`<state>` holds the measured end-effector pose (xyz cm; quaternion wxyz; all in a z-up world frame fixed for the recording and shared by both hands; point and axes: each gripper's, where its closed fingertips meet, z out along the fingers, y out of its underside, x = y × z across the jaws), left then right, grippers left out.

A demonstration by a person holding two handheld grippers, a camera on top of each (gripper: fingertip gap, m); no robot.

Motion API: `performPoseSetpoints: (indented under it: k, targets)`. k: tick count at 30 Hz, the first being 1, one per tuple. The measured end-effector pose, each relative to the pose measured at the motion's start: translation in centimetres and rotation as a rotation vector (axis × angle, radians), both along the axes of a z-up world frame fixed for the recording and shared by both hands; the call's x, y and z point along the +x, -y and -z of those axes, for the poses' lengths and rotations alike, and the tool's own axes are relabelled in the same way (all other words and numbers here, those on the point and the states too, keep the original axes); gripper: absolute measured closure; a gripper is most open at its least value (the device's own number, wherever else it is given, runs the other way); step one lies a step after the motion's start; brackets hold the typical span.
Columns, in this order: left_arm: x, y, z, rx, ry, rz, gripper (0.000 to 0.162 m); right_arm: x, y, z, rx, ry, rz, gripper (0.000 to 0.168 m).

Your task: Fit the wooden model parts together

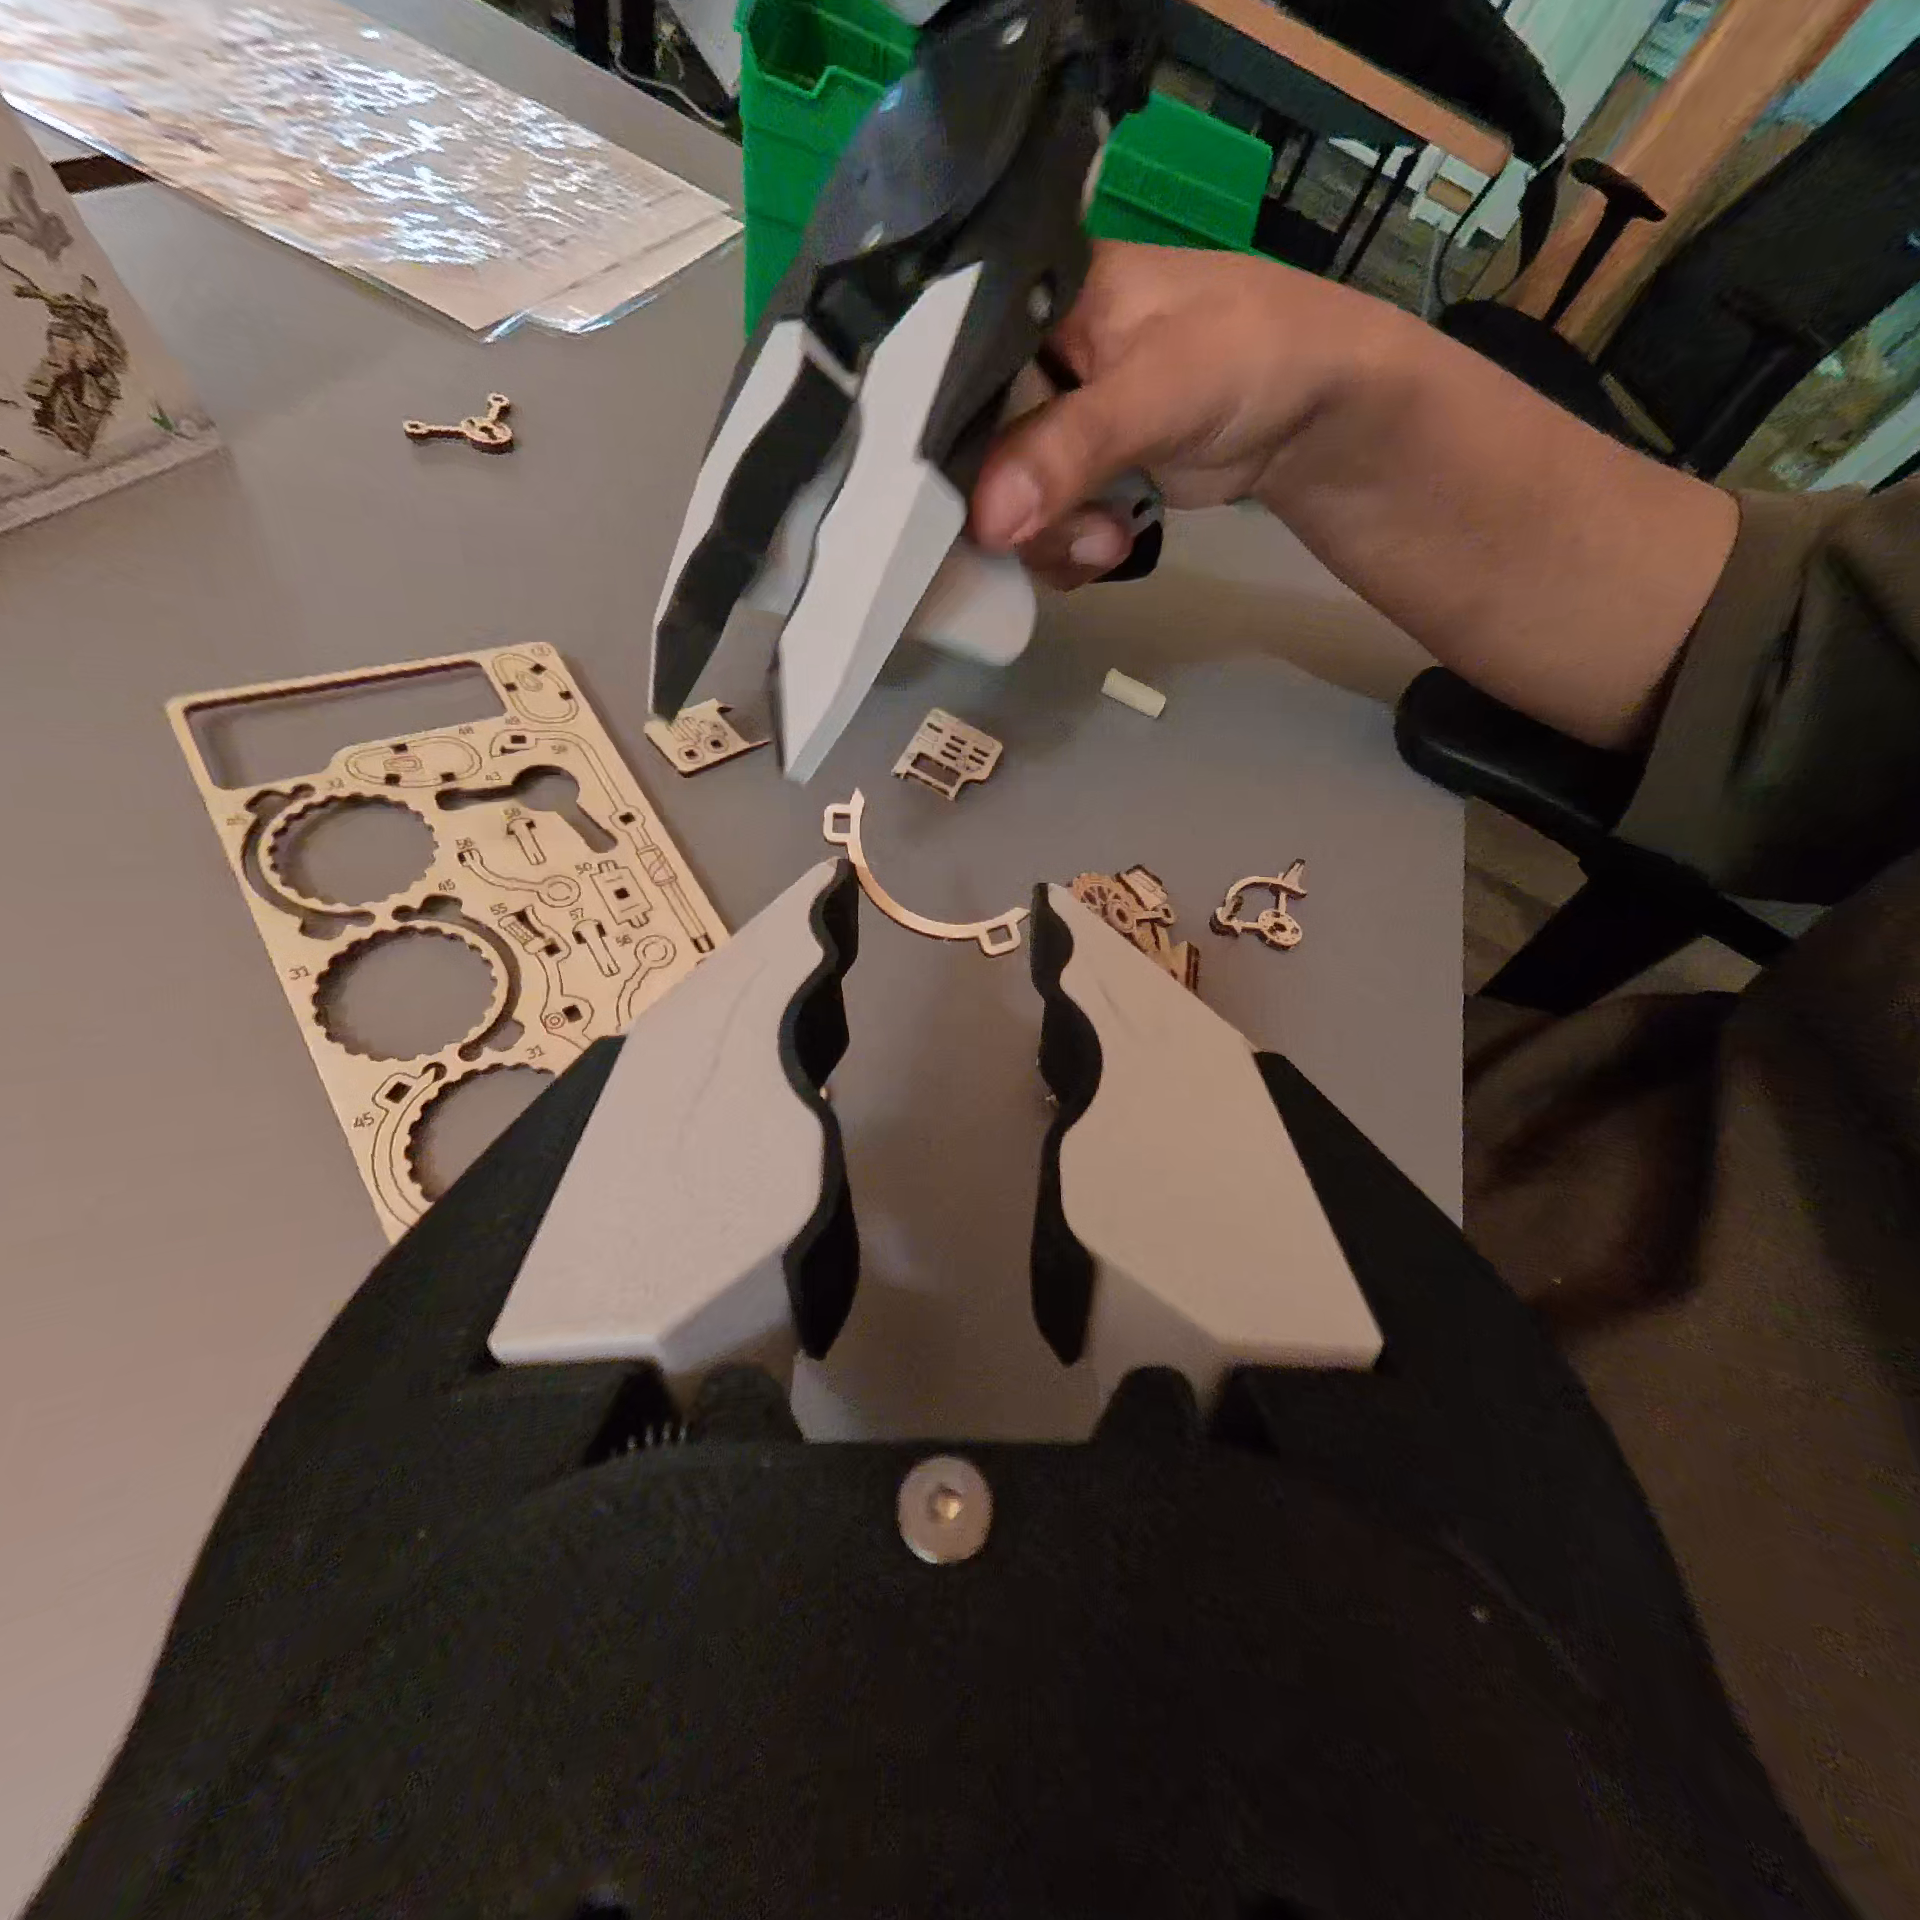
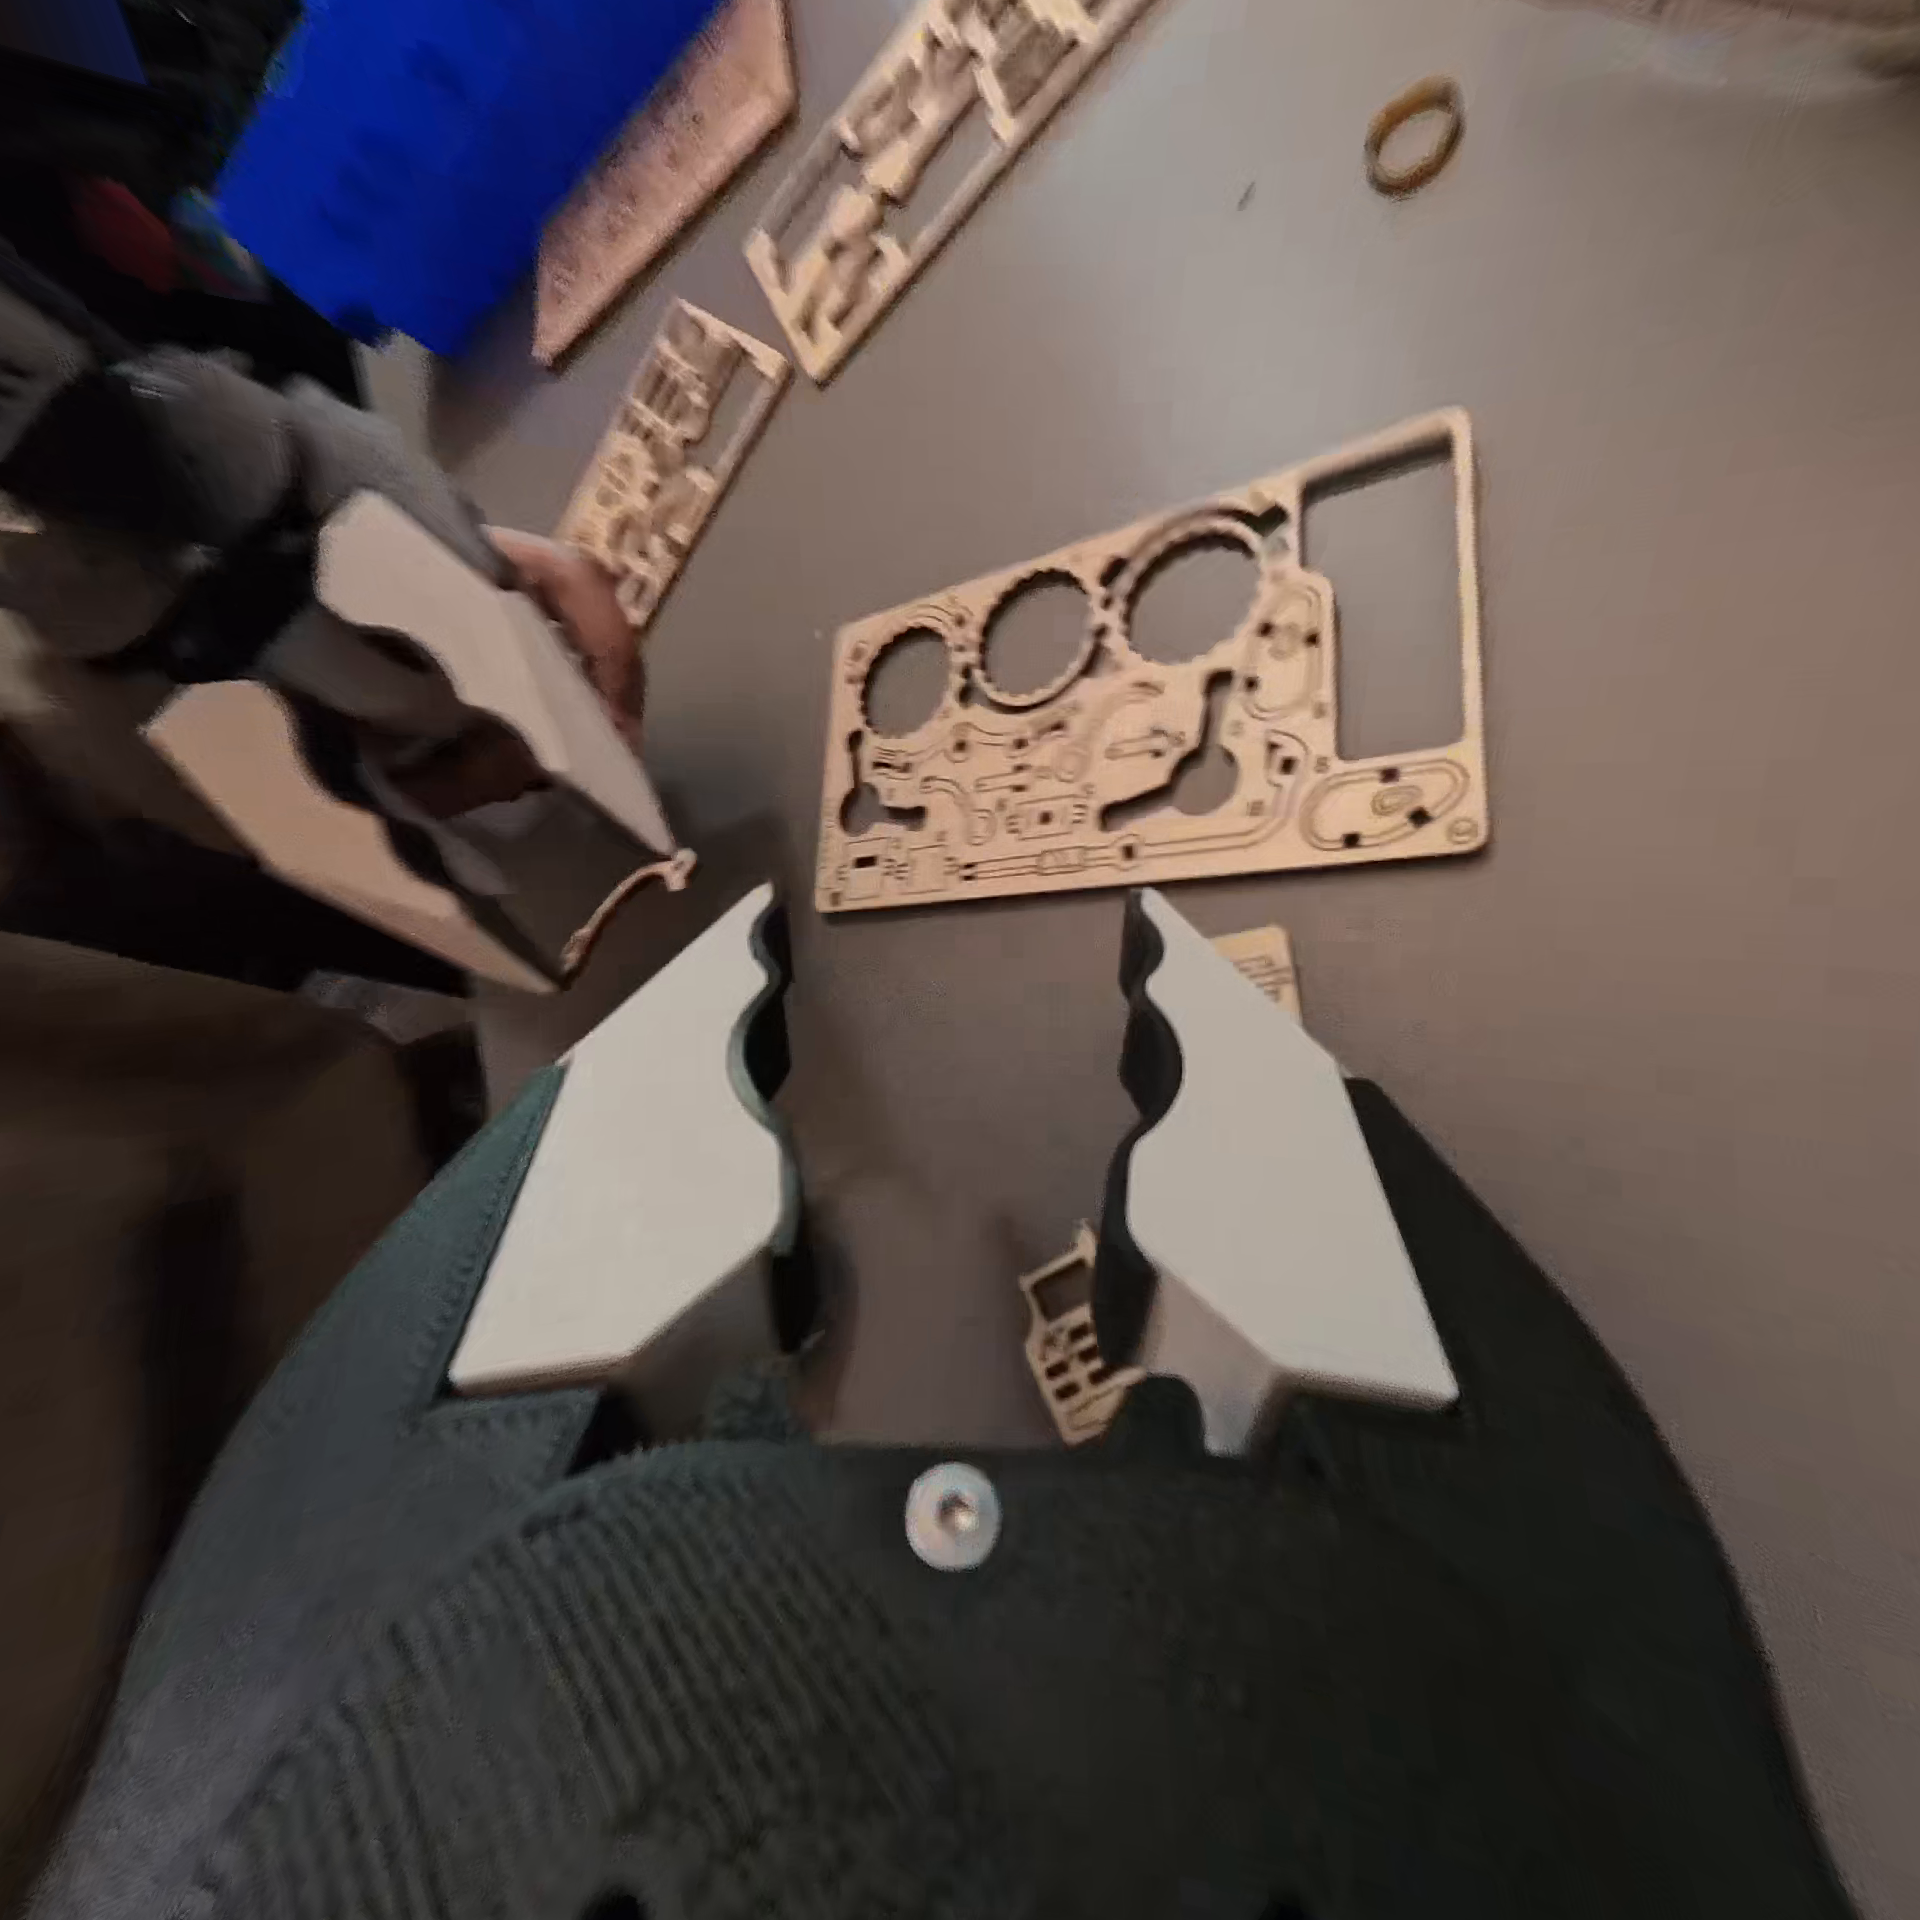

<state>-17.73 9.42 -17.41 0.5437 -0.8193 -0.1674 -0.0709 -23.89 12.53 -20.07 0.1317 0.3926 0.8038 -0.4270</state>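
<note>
My left gripper [image 1: 940, 899] has its jaws wide apart, with a thin curved wooden arc [image 1: 914, 902] spanning between its fingertips. It also shows in the right wrist view [image 2: 613, 920], with the arc [image 2: 623, 899] at its tips. My right gripper [image 2: 951, 904] is open and empty. In the left wrist view it [image 1: 727, 732] points down over a small flat wooden piece [image 1: 704, 740]. A windowed wooden piece [image 1: 945, 753] lies just right of it and shows under my right finger [image 2: 1070, 1340]. A punched wooden parts sheet [image 1: 416, 914] lies on the grey table [image 1: 260, 1403].
Loose parts lie about: a key-shaped piece [image 1: 462, 424], a small assembly [image 1: 1138, 914], another piece [image 1: 1262, 904] and a white cylinder [image 1: 1132, 691]. More sheets [image 2: 675, 457] and a rubber band [image 2: 1413, 130] lie farther off. The table edge [image 1: 1460, 987], a black chair [image 1: 1558, 790] and a green crate [image 1: 1174, 166] are to the right. The windowed wooden piece [image 1: 945, 753] sits 10 cm or so from the ends of my right fingers. It turns up in the right wrist view [image 2: 1082, 1332] as well.
</note>
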Motion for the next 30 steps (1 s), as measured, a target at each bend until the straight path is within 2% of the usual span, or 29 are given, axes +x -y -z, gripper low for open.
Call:
performPoseSetpoints:
  k: [2,5,10,16,19,22,26,28,30]
  targets:
    - [0.4,-0.1,-0.2,0.021,0.006,0.016,0.132,0.9,-0.4,-2.3,-0.133,-0.052,0.016,0.111]
    - [2.4,-0.7,-1.7,0.104,0.048,0.118,0.132,3.5,-0.9,-5.9,-0.287,-0.230,0.011,0.136]
    - [6.0,-2.1,-3.9,0.246,0.225,0.280,0.131,10.5,-1.2,-7.7,-0.378,-0.397,-0.035,0.130]
    - [9.9,-4.0,-1.2,0.078,0.004,0.395,0.131,14.0,-1.8,-5.4,-0.142,-0.598,-0.076,0.136]
    - [11.5,-4.7,-0.6,0.067,0.022,0.437,0.131,14.7,-1.5,-4.0,-0.055,-0.594,-0.120,0.140]
    - [11.4,-5.1,-0.9,0.084,0.015,0.428,0.131,14.6,-1.6,-4.1,0.007,-0.662,-0.125,0.145]
    - [11.4,-5.1,-1.2,0.104,0.030,0.429,0.131,14.9,-1.7,-3.8,0.047,-0.664,-0.137,0.145]
    - [11.4,-4.9,-1.1,0.105,0.036,0.431,0.131,15.0,-1.7,-3.4,0.064,-0.663,-0.139,0.156]
    - [11.4,-4.7,-1.0,0.111,0.048,0.432,0.132,14.9,-1.8,-3.3,0.077,-0.675,-0.124,0.160]
